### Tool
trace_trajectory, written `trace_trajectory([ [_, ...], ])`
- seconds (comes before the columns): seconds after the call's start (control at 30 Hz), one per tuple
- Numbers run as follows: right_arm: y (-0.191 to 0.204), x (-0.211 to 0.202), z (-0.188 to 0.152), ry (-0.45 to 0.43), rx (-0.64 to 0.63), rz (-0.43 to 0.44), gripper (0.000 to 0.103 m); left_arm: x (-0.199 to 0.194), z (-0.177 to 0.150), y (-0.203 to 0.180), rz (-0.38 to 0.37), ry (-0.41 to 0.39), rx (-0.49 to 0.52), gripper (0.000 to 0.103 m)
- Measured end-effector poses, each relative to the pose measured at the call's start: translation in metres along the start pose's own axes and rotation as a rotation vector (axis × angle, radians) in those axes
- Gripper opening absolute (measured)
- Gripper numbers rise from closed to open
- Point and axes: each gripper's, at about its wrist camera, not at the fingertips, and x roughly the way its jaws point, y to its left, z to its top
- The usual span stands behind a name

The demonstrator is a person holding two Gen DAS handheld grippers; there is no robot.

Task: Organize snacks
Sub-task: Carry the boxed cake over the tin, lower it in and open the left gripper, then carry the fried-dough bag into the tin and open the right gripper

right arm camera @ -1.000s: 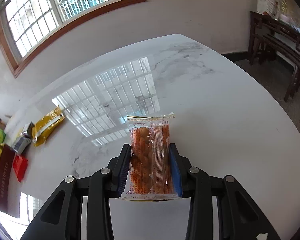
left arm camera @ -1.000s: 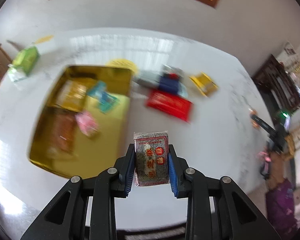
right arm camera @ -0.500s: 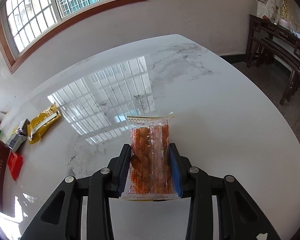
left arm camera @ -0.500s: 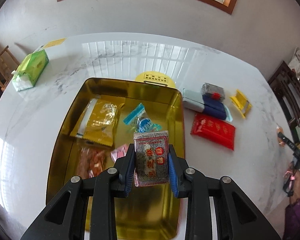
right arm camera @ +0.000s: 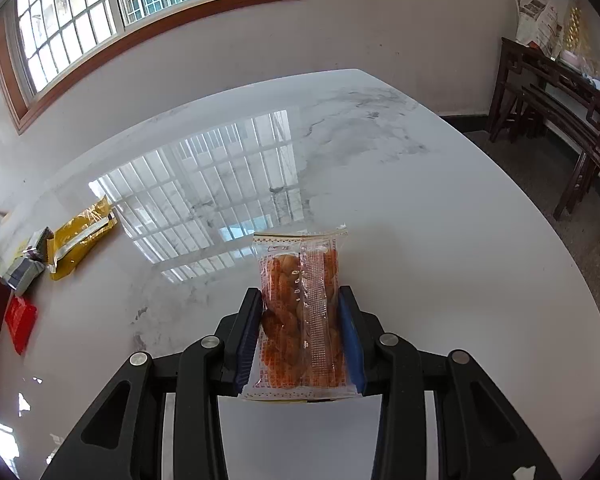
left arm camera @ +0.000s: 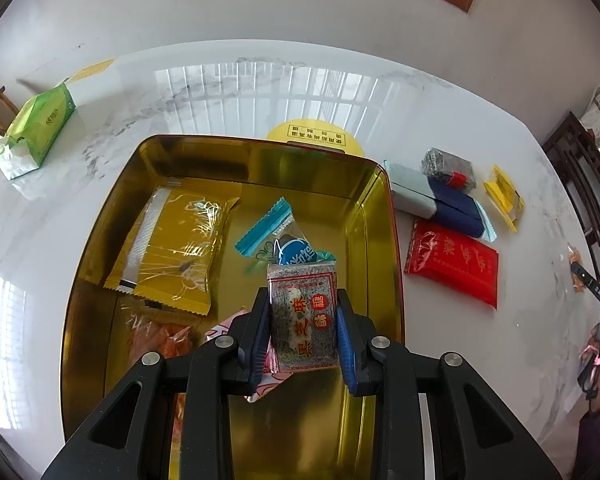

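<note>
The left gripper point(left arm camera: 303, 330) is clamped on a small grey speckled snack block in clear wrap with red lettering point(left arm camera: 303, 316), its blue pads pressing the two long sides, and holds it above the right half of the open gold metal tin point(left arm camera: 376, 216). The block looks light, dense and fairly stiff, so a side grip at mid-length should hold, though the glossy film could slip. From the block, a blue-ended clear sweet wrapper point(left arm camera: 277, 236) lies at twelve o'clock, a flat gold foil packet point(left arm camera: 175, 244) at ten o'clock, and an orange snack bag point(left arm camera: 155, 340) at nine o'clock, all inside the tin. Outside, a red flat pouch point(left arm camera: 452, 266) lies at two o'clock on the white marble table point(left arm camera: 460, 360). The right gripper point(right arm camera: 302, 338) is closed on a clear packet of orange twisted biscuits point(right arm camera: 300, 312), held over bare table; its contents look brittle, so a gentle squeeze suits it.
</note>
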Motion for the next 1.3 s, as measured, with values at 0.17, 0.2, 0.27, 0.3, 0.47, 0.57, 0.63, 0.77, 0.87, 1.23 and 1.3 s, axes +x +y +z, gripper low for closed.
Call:
trace_trajectory([
  [0.17,0.0,0.001,0.001,0.001,-0.002,-0.002,0.035,0.005,0.002,-0.004,-0.003,0.01,0.014,0.031],
  [0.2,-0.001,0.001,0.001,0.001,-0.002,-0.002,0.035,0.005,0.002,-0.005,-0.001,0.012,0.018,0.031],
  [0.27,0.0,0.0,0.001,0.001,-0.002,-0.001,0.035,0.007,0.001,-0.006,0.004,0.017,0.025,0.031],
  [0.3,0.0,0.001,0.001,0.001,-0.003,-0.002,0.036,0.009,0.0,-0.007,0.008,0.02,0.026,0.031],
  [0.47,0.0,0.0,0.001,0.001,-0.003,-0.001,0.036,0.009,-0.003,-0.008,0.036,0.016,0.042,0.033],
  [0.57,0.0,0.001,0.001,0.001,-0.004,-0.004,0.036,0.005,-0.007,-0.012,0.069,-0.002,0.065,0.04],
  [0.63,0.0,0.001,0.001,0.001,-0.006,-0.006,0.036,0.0,-0.009,-0.015,0.098,-0.025,0.083,0.042],
  [0.77,0.001,0.0,0.0,0.001,-0.013,-0.012,0.036,-0.011,-0.014,-0.019,0.131,-0.057,0.104,0.05],
  [0.87,0.002,0.0,0.0,0.0,-0.017,-0.008,0.035,-0.023,-0.019,-0.024,0.155,-0.092,0.112,0.051],
  [1.23,0.018,-0.01,-0.009,-0.017,-0.031,0.044,0.035,-0.07,-0.041,-0.034,0.229,-0.17,0.081,0.051],
  [1.3,0.024,-0.012,-0.013,-0.015,-0.03,0.061,0.035,-0.077,-0.044,-0.036,0.237,-0.18,0.075,0.051],
])
